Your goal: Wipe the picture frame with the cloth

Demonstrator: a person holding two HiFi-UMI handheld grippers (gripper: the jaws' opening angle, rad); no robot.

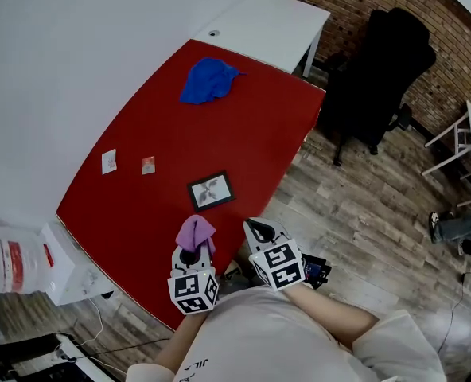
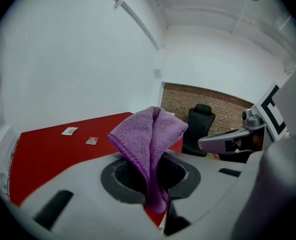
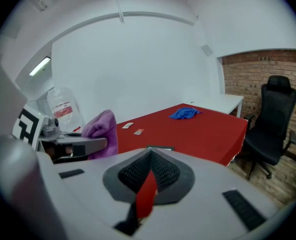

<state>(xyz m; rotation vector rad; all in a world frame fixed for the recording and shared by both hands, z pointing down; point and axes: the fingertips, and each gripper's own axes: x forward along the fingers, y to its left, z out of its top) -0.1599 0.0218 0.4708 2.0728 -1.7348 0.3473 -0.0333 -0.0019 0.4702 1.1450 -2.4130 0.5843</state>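
**Left tool grips a purple cloth at the near edge of a red tabletop**

Nearest me, I see both tools side by side over the near edge of the red tabletop [image 1: 243,126]. Each carries a cube of black-and-white square markers. The left tool [image 1: 192,253] has its jaws closed on a purple cloth [image 2: 150,139]. The cloth is pinched at its lower end, and the folded top stands up above the jaws. The right tool [image 1: 259,231] has its jaws brought together with nothing between them; only a thin sliver of red tabletop shows through the slit.

Just beyond the tools, the picture frame [image 1: 212,190] lies flat on the tabletop. It is small, with a dark border around a pale picture, and neither tool touches it.

Farther left lie two small cards [image 1: 109,161], apart from the frame; their print is too small to read. At the far end sits a crumpled blue cloth [image 1: 208,80]. Off the tabletop to the left stands a clear container [image 1: 9,257] whose red label I cannot read. Beyond the far edge are a white table [image 1: 267,22], a black office chair [image 1: 383,70] and a brick wall [image 1: 450,46].
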